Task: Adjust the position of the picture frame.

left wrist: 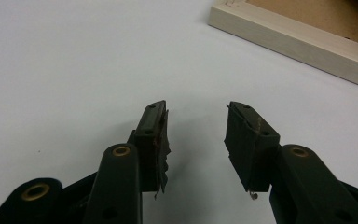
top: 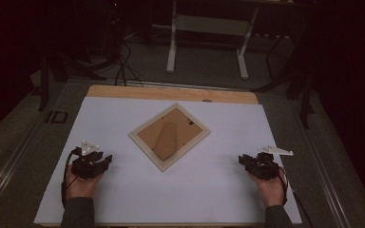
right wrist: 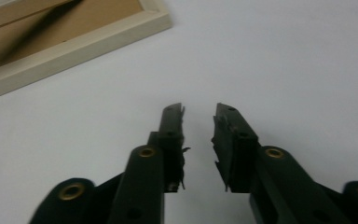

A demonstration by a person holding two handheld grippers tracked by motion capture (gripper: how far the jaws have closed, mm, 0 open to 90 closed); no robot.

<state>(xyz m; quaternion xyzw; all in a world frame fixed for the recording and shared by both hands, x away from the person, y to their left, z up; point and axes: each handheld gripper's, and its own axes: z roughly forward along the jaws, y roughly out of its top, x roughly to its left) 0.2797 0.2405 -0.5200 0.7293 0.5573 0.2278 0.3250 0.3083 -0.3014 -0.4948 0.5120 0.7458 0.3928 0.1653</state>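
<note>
Left tool point(top: 105, 160) jaws spread partway, nothing between them, over white sheet-covered worktop point(top: 209, 190); right tool point(top: 242, 159) jaws narrower gap, also empty. Pale square wooden picture frame point(top: 169, 136) lies face down, brown backing up, mid-worktop between both tools, touching neither

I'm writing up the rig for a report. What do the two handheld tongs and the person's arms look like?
Both the left tongs and the right tongs are black, with brass-coloured rivets on the arms and worn, ragged pads. Each carries a pale three-cornered plate on top and trails a dark cable. The person wears dark grey sleeves.
</note>
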